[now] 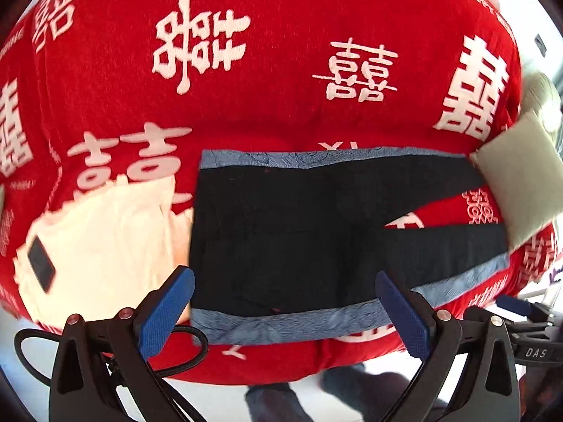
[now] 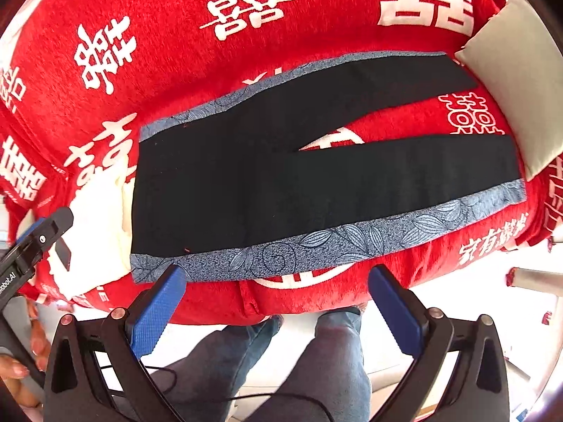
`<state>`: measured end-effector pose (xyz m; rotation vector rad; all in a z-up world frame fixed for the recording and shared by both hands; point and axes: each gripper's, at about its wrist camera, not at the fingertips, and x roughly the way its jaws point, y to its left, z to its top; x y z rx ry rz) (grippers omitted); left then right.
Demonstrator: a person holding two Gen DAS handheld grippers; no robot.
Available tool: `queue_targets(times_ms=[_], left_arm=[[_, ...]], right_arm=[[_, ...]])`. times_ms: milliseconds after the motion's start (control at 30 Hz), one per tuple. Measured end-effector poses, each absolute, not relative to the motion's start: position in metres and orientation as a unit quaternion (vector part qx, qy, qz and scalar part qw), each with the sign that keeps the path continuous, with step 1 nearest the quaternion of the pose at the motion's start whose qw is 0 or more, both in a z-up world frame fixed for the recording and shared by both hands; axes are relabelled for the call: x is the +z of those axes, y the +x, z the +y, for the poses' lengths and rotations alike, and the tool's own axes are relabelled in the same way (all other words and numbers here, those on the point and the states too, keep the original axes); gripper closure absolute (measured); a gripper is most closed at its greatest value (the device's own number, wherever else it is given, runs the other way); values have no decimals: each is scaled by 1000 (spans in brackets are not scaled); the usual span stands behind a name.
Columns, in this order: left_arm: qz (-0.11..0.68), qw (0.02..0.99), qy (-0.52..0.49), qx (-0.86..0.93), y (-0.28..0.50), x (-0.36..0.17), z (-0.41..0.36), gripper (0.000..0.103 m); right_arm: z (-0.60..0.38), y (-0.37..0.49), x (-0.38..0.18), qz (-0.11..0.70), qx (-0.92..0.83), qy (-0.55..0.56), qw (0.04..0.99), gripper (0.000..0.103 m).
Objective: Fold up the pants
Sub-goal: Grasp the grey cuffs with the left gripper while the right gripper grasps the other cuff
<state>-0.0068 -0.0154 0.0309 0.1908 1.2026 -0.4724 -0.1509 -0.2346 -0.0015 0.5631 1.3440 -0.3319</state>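
This looks like a home bedroom. A plush red fleece bedspread (image 1: 281,70) printed with white double-happiness characters and "THE BIGDAY" covers a soft bed, a pale grey square cushion (image 2: 513,81) rests at its far end, and a cream folded cloth (image 1: 105,239) lies on the spread.

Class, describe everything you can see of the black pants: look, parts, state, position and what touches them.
The black pants lie flat and unfolded on the red blanket, legs spread in a V toward the right. A blue-grey band with a leaf print runs along each outer side. The cloth looks soft and matte. The waist end meets a cream cloth; the leg ends reach a pale cushion. Both the left gripper and the right gripper hover open by the near edge, touching nothing.
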Motion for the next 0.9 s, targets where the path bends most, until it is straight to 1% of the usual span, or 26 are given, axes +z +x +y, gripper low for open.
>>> queue_targets(times_ms=[200, 433, 600, 700, 800, 900], left_arm=[[598, 785, 86, -139, -30, 2, -43, 0], [639, 761, 72, -88, -70, -34, -54, 0], [663, 742, 64, -73, -74, -69, -51, 0], [664, 740, 68, -78, -69, -90, -50, 0], [670, 734, 79, -78, -62, -112, -47, 0], [663, 740, 72, -84, -59, -122, -43, 0]], right_arm=[[-282, -177, -19, 624, -122, 284, 718, 0], [-331, -212, -67, 648, -109, 334, 675, 0], [-330, -208, -98, 660, -85, 349, 660, 0], [-321, -201, -115, 659, -70, 356, 659, 0], [-310, -194, -132, 648, -56, 371, 663, 0], [-299, -188, -149, 634, -38, 398, 662, 0]])
